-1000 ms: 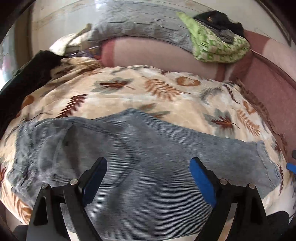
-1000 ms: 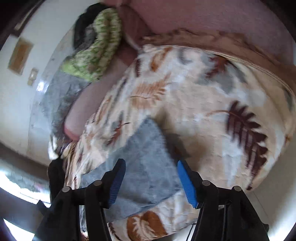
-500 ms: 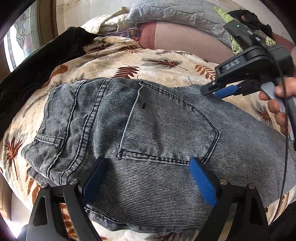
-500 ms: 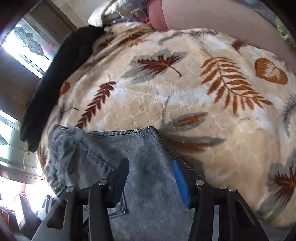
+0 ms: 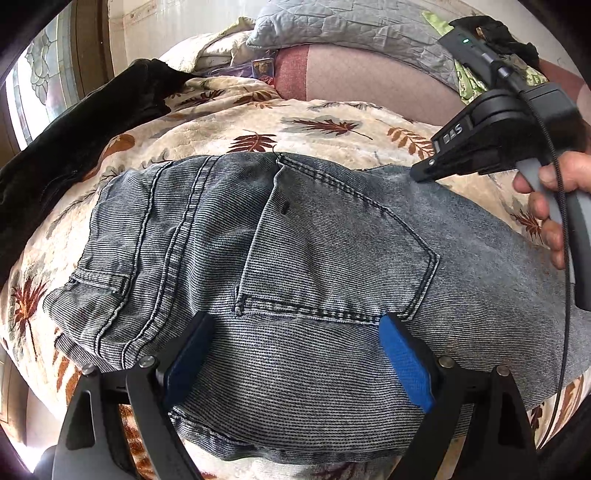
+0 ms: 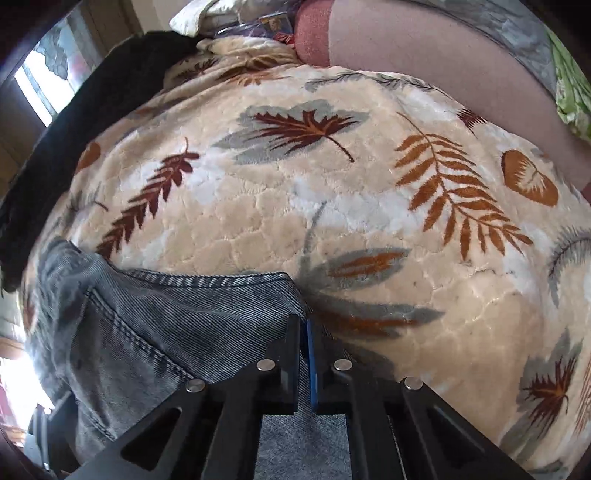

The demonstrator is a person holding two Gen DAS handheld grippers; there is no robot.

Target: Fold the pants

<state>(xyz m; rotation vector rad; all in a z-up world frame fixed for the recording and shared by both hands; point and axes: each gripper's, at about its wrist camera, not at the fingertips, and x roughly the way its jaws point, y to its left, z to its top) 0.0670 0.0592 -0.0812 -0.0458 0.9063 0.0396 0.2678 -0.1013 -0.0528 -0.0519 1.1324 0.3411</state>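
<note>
Grey-blue jeans (image 5: 314,240) lie flat on a leaf-print blanket (image 5: 240,118), back pocket up, waistband toward the left. My left gripper (image 5: 295,332) is open low over the near side of the seat, blue pads either side of the pocket's bottom seam with nothing pressed between them. My right gripper (image 6: 306,332) is shut on the far edge of the jeans (image 6: 184,314), with denim pinched between its pads. The left wrist view shows the same right gripper (image 5: 419,175), held by a hand (image 5: 546,206), with its tip down on that far edge.
A black garment (image 5: 74,140) lies along the blanket's left side. Behind it are a pink cushion (image 5: 369,77), a grey quilted pillow (image 5: 351,26) and a green patterned cloth (image 6: 572,92). A window (image 5: 40,85) is at far left.
My right gripper swung from the leg end to the far edge by the seat and closed on the denim. My left gripper shifted toward the waistband, then held still, open.
</note>
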